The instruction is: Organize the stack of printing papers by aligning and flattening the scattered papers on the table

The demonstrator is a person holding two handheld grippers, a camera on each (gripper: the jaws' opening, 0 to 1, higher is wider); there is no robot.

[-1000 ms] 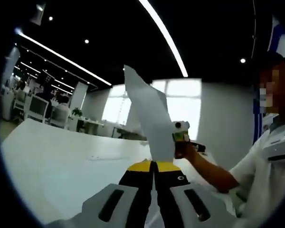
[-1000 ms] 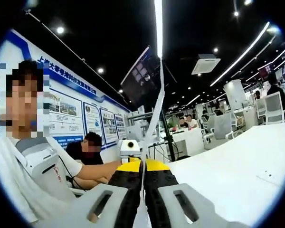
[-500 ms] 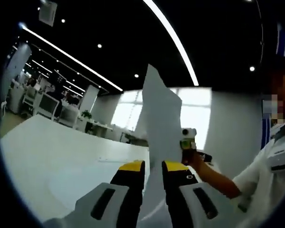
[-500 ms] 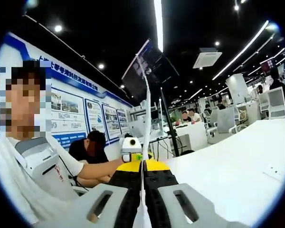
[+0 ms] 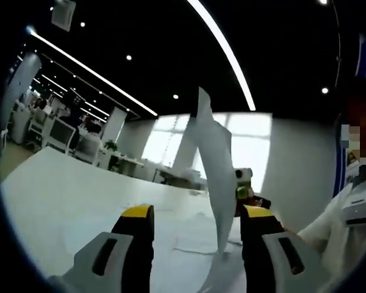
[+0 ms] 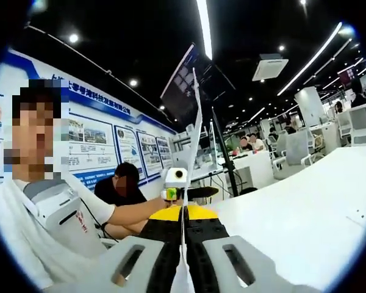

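A white sheet of paper (image 5: 213,165) stands upright over the white table (image 5: 61,201). My left gripper (image 5: 196,215) is open, its yellow-tipped jaws spread wide on either side of the sheet without touching it. Past the sheet, the right gripper (image 5: 244,186) holds its far edge. In the right gripper view my right gripper (image 6: 183,212) is shut on the sheet (image 6: 196,110), which shows edge-on as a thin white line rising from the jaws. The left gripper (image 6: 175,182) faces me just beyond it, held by a person's hand. More paper (image 5: 195,239) lies flat on the table below.
A person in a white shirt (image 6: 43,232) stands close at the table's side, one arm reaching over it. Another person (image 6: 123,186) sits behind. The white table (image 6: 305,207) stretches away to the right. Desks and chairs (image 5: 55,137) stand in the far background.
My left gripper has opened wide and let go of the sheet. The right gripper stays shut on it, and the sheet now stands nearer the left gripper's right jaw.
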